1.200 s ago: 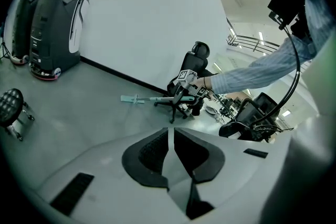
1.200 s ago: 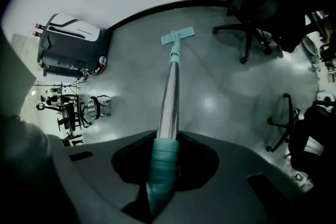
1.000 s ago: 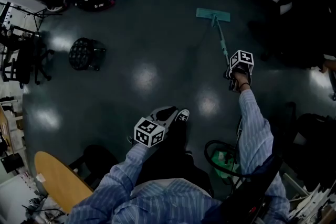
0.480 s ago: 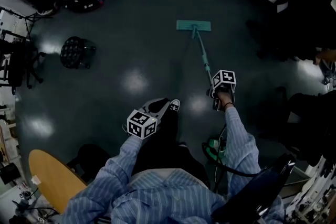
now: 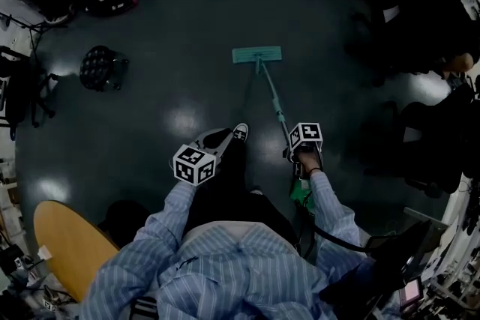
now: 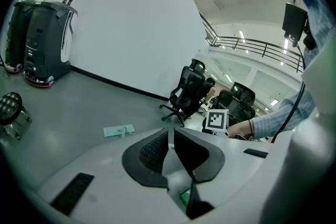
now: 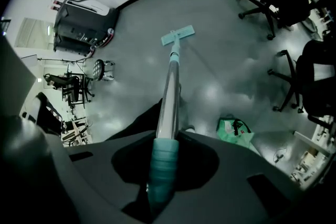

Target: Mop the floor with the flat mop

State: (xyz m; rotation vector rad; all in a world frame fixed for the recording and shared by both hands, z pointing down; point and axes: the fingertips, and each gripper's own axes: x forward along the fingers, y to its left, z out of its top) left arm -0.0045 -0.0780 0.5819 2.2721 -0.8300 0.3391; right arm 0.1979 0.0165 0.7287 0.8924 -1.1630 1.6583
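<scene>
Jaws of the right gripper point(image 7: 167, 145) pinch the teal grip point(image 7: 160, 170) at the top end of the flat mop point(image 5: 274, 97). Its metal shaft point(image 7: 169, 97) runs straight out ahead of that gripper and down to the dark floor point(image 5: 187, 26). The mop head point(image 5: 257, 54) lies flat on the floor well ahead of both grippers, set crosswise to the shaft. The left gripper point(image 5: 217, 140) is held beside the right one, apart from the mop. Its two dark pads point(image 6: 151, 150) are pressed together with nothing between them. A green bag point(image 7: 235, 131) sits on the floor just to the right of the right gripper and below it. A round stool point(image 5: 101, 65) stands far off to the left of the left gripper, and office chairs point(image 6: 189, 89) stand ahead of that gripper, a little to its right. The tip of the person's shoe point(image 5: 240, 133) shows between the two grippers.
</scene>
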